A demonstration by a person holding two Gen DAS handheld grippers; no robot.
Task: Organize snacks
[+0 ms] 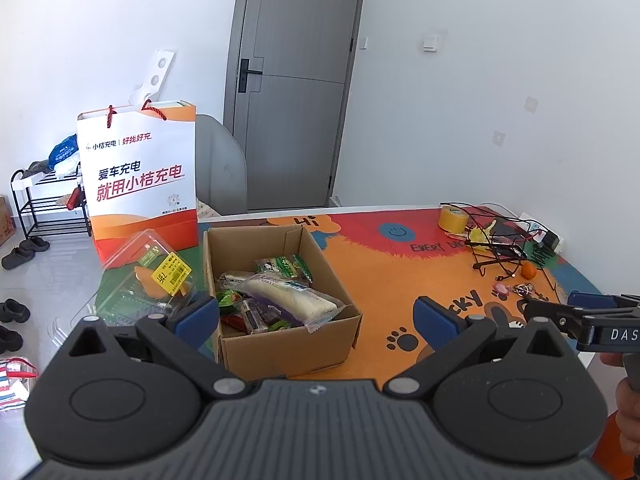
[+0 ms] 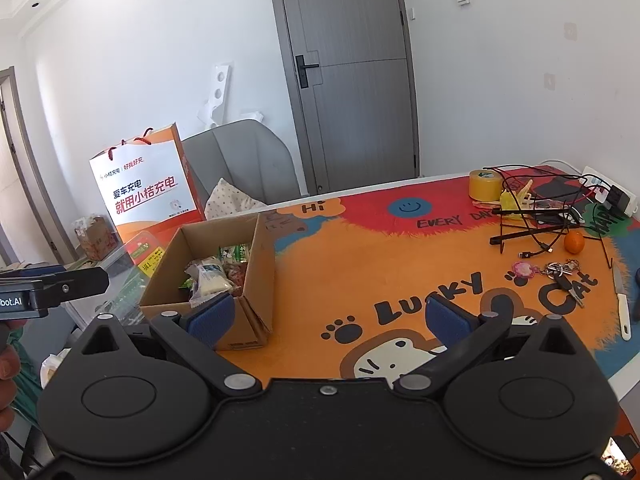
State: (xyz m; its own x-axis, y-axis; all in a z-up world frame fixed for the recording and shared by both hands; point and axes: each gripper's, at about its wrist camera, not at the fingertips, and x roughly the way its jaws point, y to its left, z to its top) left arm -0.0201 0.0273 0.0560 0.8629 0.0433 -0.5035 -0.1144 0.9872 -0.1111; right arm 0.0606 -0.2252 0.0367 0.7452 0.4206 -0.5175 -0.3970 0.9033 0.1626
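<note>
Far left on the floor there is a black shoe rack [image 1: 48, 204] w/ dark shoes [image 1: 24, 252] beside it. Next comes a tall white and orange paper bag [image 1: 138, 172] w/ red rope handles, standing at the left end of the table. Just in front of the bag lies a clear plastic box [image 1: 148, 280] w/ a yellow price sticker and something orange inside. Right beside it sits the open cardboard box [image 1: 280, 304], and the snacks [image 1: 276, 296] are inside it: a long white cake in a clear wrap on top, plus green and red packs under it. The left gripper [image 1: 316, 318] hangs over the near side of the box, its blue pads wide apart w/ nothing between them; the left pad is near the box's left corner. Behind the box are a gray chair [image 2: 240, 160] and a gray door [image 1: 296, 80]. The table mat [image 1: 380, 272] is orange w/ paw prints, a smiley and the words "LUCKY CAT". The right gripper [image 2: 330, 316] floats over the bare mat, right of the box, its pads also spread wide and holding nothing. Farther right are a roll of yellow tape [image 2: 485, 184], a black wire rack [image 2: 532, 216], a small orange fruit [image 2: 574, 242], a bunch of keys [image 2: 560, 272] and a white knife [image 2: 622, 304] near the table's right edge
</note>
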